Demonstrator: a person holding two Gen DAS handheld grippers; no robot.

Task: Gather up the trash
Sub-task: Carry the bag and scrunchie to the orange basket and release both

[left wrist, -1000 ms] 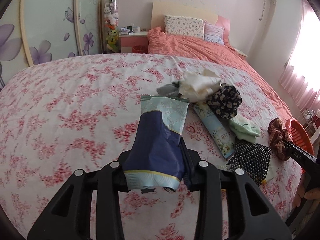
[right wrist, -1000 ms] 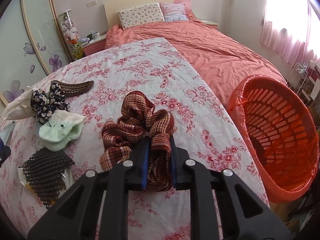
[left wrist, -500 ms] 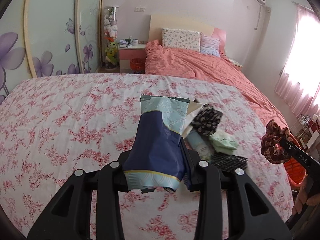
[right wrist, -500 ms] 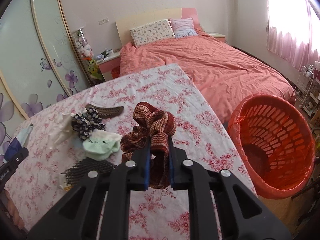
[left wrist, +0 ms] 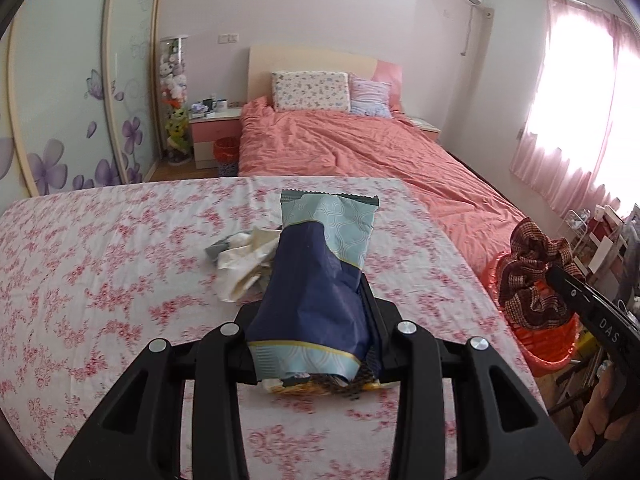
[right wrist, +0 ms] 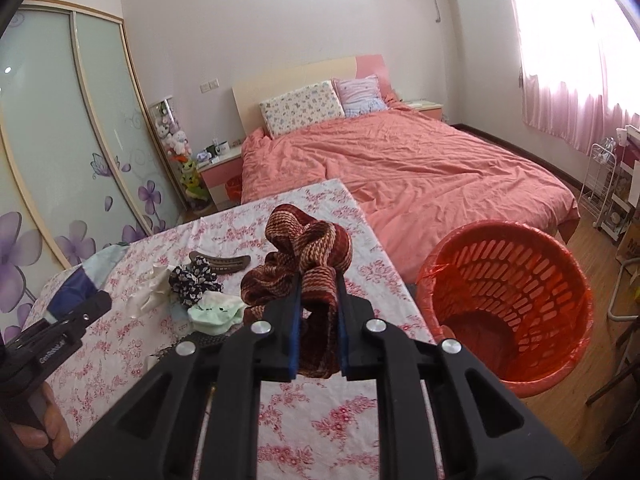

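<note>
A navy and pale-teal snack wrapper stands up between the pads of my left gripper, which is shut on it above the floral tablecloth. The right wrist view shows that gripper and wrapper at far left. My right gripper is shut on a brown striped scrunchie, held in the air over the table's right edge. The same scrunchie hangs at the right of the left wrist view. An orange slotted basket with a red liner stands on the floor right of the table.
On the cloth lie a white crumpled piece, a dark floral scrunchie, a pale green cloth, a brown hair clip and a black mesh item. A pink bed lies beyond; a wire rack stands at right.
Both grippers have risen and tilted up. The scrunchie has come off the cloth in the right gripper. The wrapper stays gripped in the left, and the pile now sits lower in view.
</note>
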